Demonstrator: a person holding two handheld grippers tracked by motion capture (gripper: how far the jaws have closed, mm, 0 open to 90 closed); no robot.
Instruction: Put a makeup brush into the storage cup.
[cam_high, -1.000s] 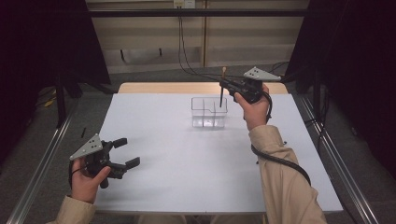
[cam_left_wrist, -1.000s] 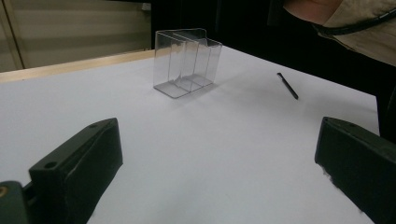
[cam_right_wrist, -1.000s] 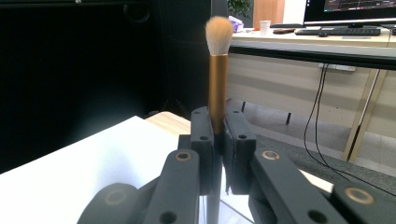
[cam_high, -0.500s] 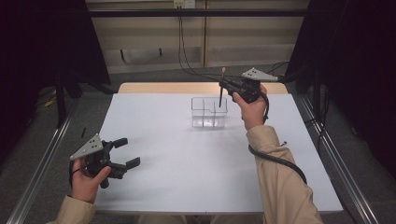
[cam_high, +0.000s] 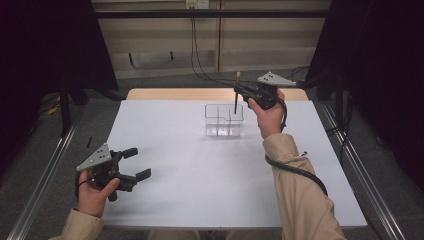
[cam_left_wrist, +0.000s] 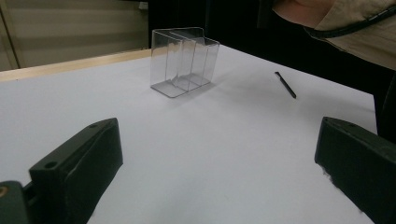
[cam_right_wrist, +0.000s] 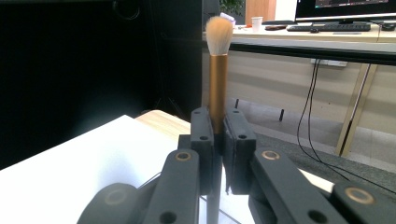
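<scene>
Your right gripper (cam_high: 241, 91) is clamping a makeup brush (cam_right_wrist: 217, 70) upright, jaws closed on its golden ferrule, bristles pointing up and the dark handle hanging down. You are holding it above the far right part of the clear plastic organizer (cam_high: 223, 120), which is standing on the far half of the white table (cam_high: 200, 190). Your left gripper (cam_high: 135, 163) is resting at the near left edge of the table, jaws spread wide and gripping nothing. A small dark stick (cam_left_wrist: 285, 84) is lying on the table, well apart from the organizer.
</scene>
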